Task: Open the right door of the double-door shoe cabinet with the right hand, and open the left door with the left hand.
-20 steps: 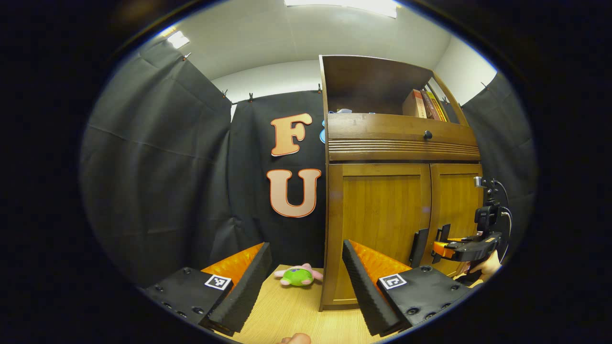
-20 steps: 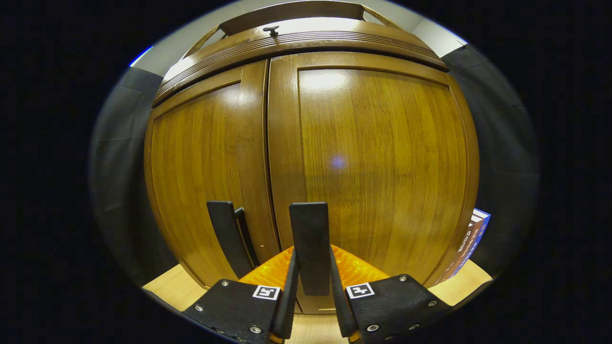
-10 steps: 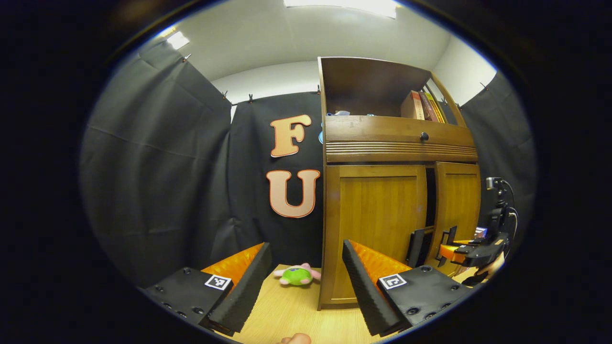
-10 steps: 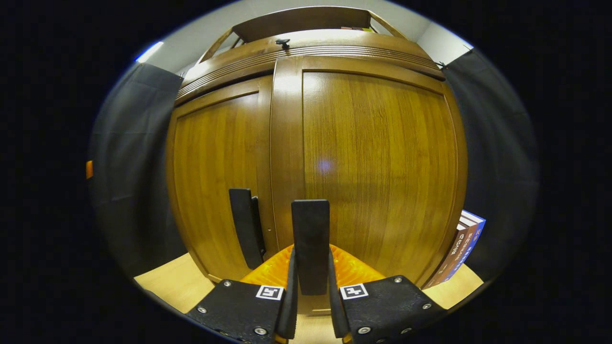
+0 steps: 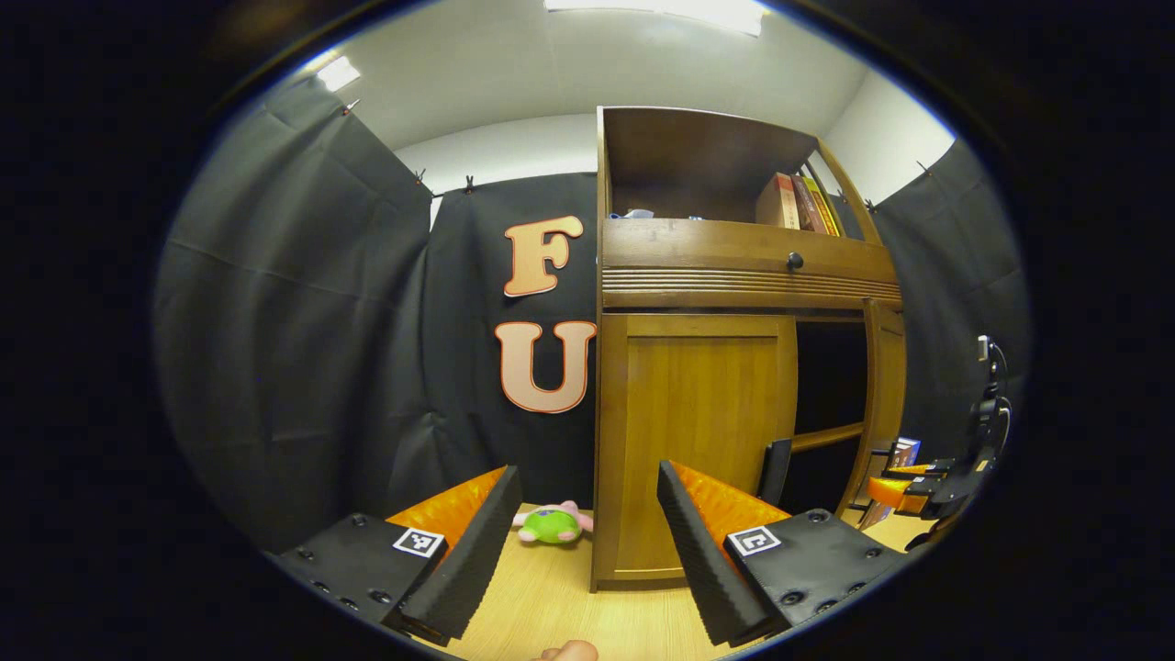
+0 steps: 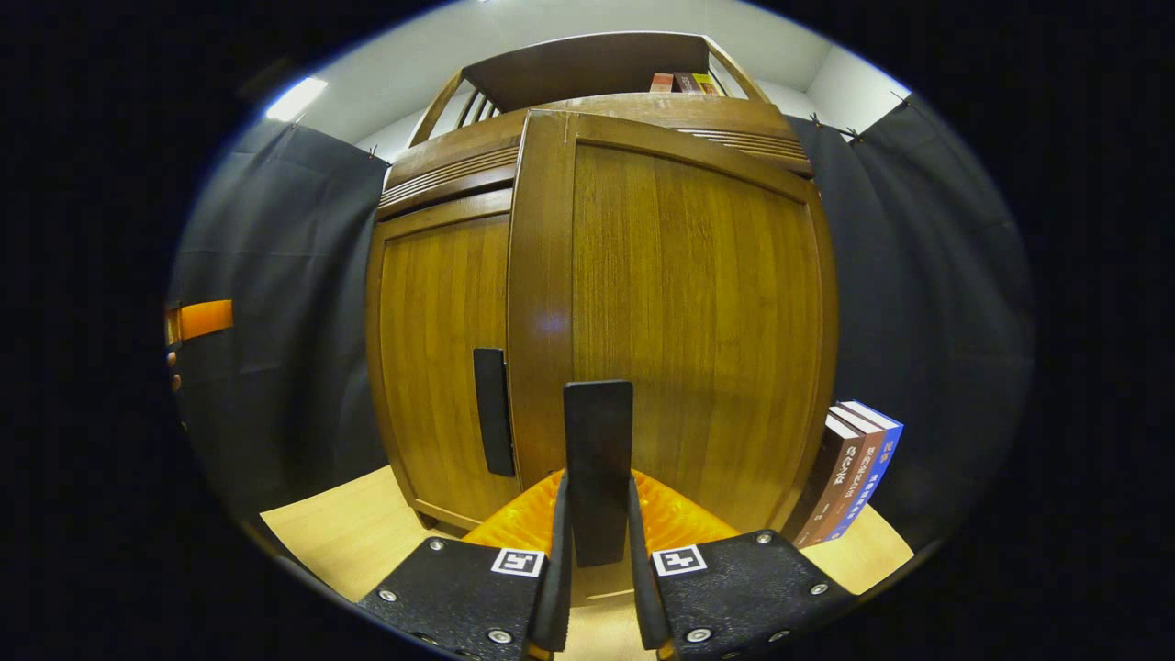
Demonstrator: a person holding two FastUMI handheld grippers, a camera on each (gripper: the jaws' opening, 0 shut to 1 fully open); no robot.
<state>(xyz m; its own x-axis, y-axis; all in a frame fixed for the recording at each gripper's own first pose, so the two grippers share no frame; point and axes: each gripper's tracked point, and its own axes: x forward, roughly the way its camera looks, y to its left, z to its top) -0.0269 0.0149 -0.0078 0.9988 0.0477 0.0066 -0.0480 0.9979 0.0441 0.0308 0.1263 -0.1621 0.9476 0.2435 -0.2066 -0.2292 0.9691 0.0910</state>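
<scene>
You are swinging the right door (image 6: pixel 679 321) of the shoe cabinet (image 5: pixel 734 266) wide: a second ago it sat flush with its neighbour, and now, in the right half of the left gripper view, a dark opening with an inner shelf (image 5: pixel 826 437) is showing beside it. In the right gripper view the door is filling the centre of the frame, angled out past the left door (image 6: pixel 441 340). That is putting the first half of the task close to done, I judge.

The left door (image 5: pixel 698 431) is staying closed, its black handle (image 5: pixel 774 470) untouched at lower right of centre in the left gripper view.

Your right gripper (image 6: pixel 598 588) is keeping its fingers nearly closed around the right door's handle (image 6: pixel 598 468). Your left gripper (image 5: pixel 583 542) is hanging wide open and empty above the desk (image 5: pixel 560 597), still short of the left door; a small plush toy (image 5: pixel 553 525) is lying between its fingers, farther back.
</scene>
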